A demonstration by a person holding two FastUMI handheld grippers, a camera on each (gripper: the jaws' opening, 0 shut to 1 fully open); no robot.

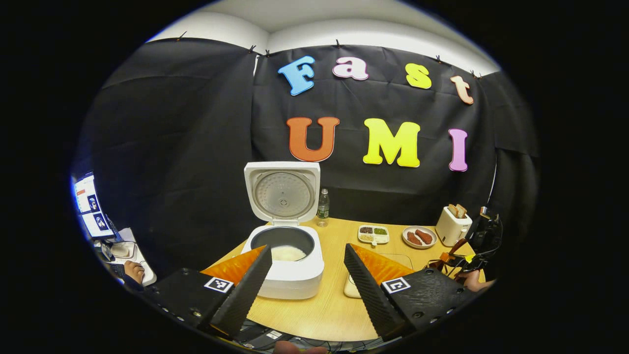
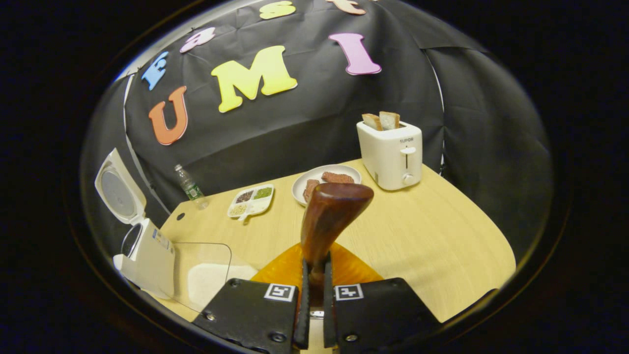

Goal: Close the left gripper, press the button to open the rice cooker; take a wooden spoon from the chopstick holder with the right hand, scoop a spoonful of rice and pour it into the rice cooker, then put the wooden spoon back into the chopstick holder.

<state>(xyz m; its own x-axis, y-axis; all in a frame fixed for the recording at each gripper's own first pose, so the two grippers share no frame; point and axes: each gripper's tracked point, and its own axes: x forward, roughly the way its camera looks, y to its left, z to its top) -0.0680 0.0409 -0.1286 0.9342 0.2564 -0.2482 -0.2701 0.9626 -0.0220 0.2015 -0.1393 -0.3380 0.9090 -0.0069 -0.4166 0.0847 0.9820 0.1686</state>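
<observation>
Right gripper (image 2: 314, 275) fingers clamp the wooden spoon (image 2: 330, 216); left gripper (image 1: 307, 275) fingers spread.

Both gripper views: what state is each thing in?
rice cooker: lid up, rice inside
left gripper: open, holding nothing
right gripper: shut on wooden spoon
toaster: two bread slices sticking up
plate: holds brown food pieces
bottle: upright

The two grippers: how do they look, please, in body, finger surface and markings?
The left gripper has black blocky finger carriers with small screws, each bearing a square black-and-white marker, wedge fingers with ribbed inner faces, and orange panels behind them. The right gripper shows the same black carriers, square markers and orange panel.
</observation>
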